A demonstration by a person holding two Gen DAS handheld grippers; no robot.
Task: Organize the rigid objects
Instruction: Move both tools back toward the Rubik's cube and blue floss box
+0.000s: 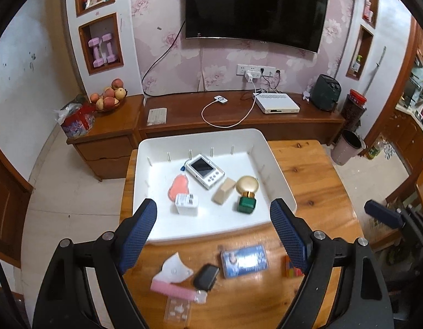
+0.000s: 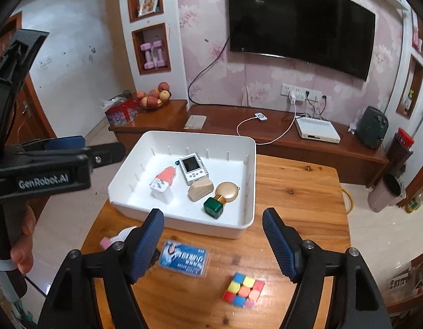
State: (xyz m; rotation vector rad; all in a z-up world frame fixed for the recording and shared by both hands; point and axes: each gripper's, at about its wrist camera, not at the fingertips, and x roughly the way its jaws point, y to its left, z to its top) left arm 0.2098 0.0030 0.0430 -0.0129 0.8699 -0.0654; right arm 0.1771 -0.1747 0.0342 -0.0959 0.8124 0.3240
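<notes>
Both claws up over the round wooden table [image 2: 301, 192], tilted down. Left gripper [image 1: 212, 233]: blue ribbed pads spread wide, nothing between them. Right gripper [image 2: 212, 242]: same, pads apart & empty, no contact w/ anything.

Straight ahead of both claws sits the white plastic bin [image 2: 249, 148], already holding 5 things: white handheld gadget w/ screen [image 2: 190, 166], beige wedge block [image 2: 200, 189], green bottle w/ gold round cap [image 2: 215, 205], white charger cube [image 2: 162, 190], coral-pink flat piece [image 2: 167, 175].

Still loose on the wood: blue printed card in a clear sleeve [image 2: 184, 257], lying low between the right claw's pads; multicolour puzzle cube [image 2: 244, 289] below and toward its right pad. Under the left claw: white angular plastic piece [image 1: 174, 270], black oval case [image 1: 207, 275], pink comb-like bar [image 1: 170, 290], clear small packet [image 1: 178, 311].

Looks like a between-picks moment, approx halfway thru. Tips for the next grab: the cube looks the easy one for the right side. Come down square, pads on 2 flat faces, not corners. The card is flat; prob needs an edge pinch or a slide to the table rim. Keep the 2 claws apart over the bin so they don't clash.
</notes>
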